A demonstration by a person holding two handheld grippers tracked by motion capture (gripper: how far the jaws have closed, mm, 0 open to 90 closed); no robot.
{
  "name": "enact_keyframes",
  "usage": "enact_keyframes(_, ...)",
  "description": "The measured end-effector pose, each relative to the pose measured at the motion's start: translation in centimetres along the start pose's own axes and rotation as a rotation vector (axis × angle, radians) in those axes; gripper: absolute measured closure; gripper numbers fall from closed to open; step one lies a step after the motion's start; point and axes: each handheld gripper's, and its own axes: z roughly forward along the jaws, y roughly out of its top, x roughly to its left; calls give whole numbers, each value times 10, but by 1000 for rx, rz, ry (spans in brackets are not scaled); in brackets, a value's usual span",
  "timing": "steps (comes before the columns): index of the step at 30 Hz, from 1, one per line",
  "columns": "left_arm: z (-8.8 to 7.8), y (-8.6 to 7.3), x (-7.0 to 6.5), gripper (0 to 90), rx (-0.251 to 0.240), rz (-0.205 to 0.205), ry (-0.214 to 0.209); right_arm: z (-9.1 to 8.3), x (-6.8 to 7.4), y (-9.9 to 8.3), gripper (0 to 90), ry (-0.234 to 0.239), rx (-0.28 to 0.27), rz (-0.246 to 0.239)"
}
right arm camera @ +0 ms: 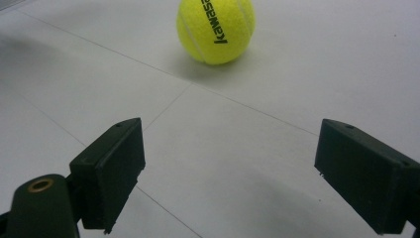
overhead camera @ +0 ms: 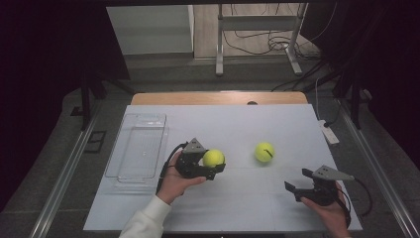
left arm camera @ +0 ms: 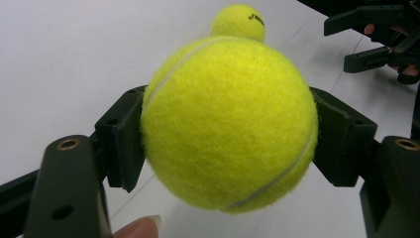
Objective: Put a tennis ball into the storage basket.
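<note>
The left gripper (overhead camera: 210, 166) has its jaws clenched on a tennis ball (overhead camera: 214, 157), one pad on each side of it; in the left gripper view the held ball (left arm camera: 229, 124) sits squarely between the pads, clear of the surface (overhead camera: 237, 203). A second tennis ball (overhead camera: 264, 152) lies free on the surface, to the right of the held ball and near it, not touching. A clear tray (overhead camera: 138, 148) stands on the other side of the held ball, past the left hand (overhead camera: 176, 183).

The relation that matters is between the free ball and the right gripper (overhead camera: 303, 181). Its jaws stand released and wide, with nothing between them. In the right gripper view the free ball (right arm camera: 216, 29) lies ahead of the jaws and a little toward the left one, well apart from both. The right gripper is probably the one to take it, being empty and facing it.

A ball has no long axis, so any approach line should serve; the printed name on its side (right arm camera: 218, 25) runs up and down as seen from the right gripper. The likely next move is a straight reach forward, shifted slightly left to centre the ball.
</note>
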Motion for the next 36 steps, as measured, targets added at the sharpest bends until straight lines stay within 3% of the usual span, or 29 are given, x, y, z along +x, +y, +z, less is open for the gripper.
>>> enact_keyframes(19,-31,5,9,267,-81,-10,35,3,0,2,128,0,-2,-3)
enact_keyframes(36,-42,4,19,267,-111,-33,55,3,-1,2,128,2,-3,-4)
